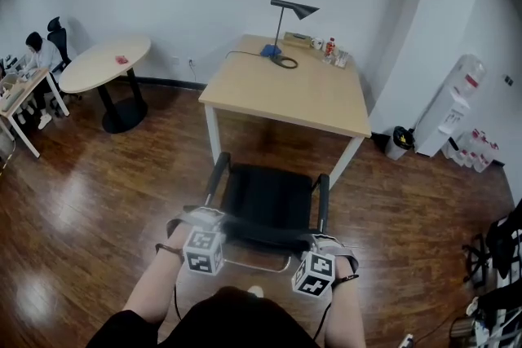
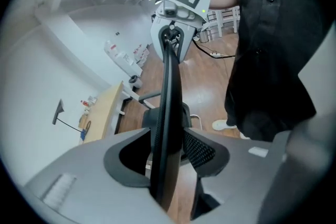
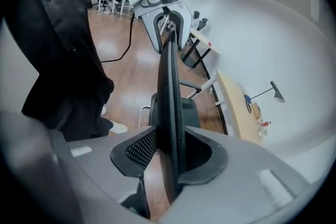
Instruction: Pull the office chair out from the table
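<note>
A black office chair [image 1: 267, 198] stands on the wood floor just in front of the light wooden table [image 1: 261, 90], its seat clear of the table's front edge. Its mesh backrest [image 1: 259, 234] is nearest me. My left gripper [image 1: 197, 218] sits at the backrest's left top corner and my right gripper [image 1: 328, 242] at the right corner. In the left gripper view the backrest's thin edge [image 2: 169, 113] runs between the jaws of the left gripper [image 2: 167, 157], which stand slightly off it. The right gripper [image 3: 170, 153] likewise straddles the edge [image 3: 169, 97] with its jaws loosened.
A desk lamp [image 1: 287, 11] and small bottles [image 1: 329, 50] stand on the table's far side. A round table [image 1: 106, 61] and a seated person [image 1: 37, 53] are at the far left. A water dispenser [image 1: 453, 106] and a bin [image 1: 399, 143] stand at the right wall.
</note>
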